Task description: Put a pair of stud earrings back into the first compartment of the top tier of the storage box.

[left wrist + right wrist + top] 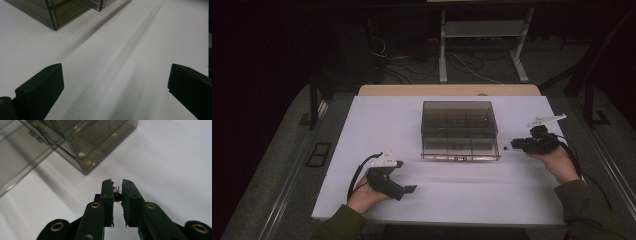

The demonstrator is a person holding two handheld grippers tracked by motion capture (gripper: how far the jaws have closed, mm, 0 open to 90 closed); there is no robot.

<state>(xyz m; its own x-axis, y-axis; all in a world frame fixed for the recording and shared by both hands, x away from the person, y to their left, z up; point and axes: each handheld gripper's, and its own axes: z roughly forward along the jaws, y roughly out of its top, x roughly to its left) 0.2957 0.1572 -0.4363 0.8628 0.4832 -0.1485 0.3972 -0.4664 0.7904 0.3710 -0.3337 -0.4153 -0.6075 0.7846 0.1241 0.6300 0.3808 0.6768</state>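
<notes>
A smoky clear compartment box [459, 130] stands in the middle of the white table [362, 125], its lid [460, 156] folded down flat toward me. At the box's right, a little above the table, my right gripper [514, 145] points left. In the right gripper view this gripper [117, 182] is shut on a tiny dark red part with thin wire legs [117, 195], just off the box's corner [86, 168]. My left gripper [409, 189] rests near the front left of the table, jaws wide open [115, 75] and nothing between them; the box corner [53, 23] lies ahead of it.
A tiny dark speck [505, 148] shows on the table just left of the right gripper's tips. Beyond the table's far edge are a wooden strip [447, 90], floor cables [412, 62] and a metal stand [482, 45]. Bare white tabletop stretches between the two grippers [472, 190].
</notes>
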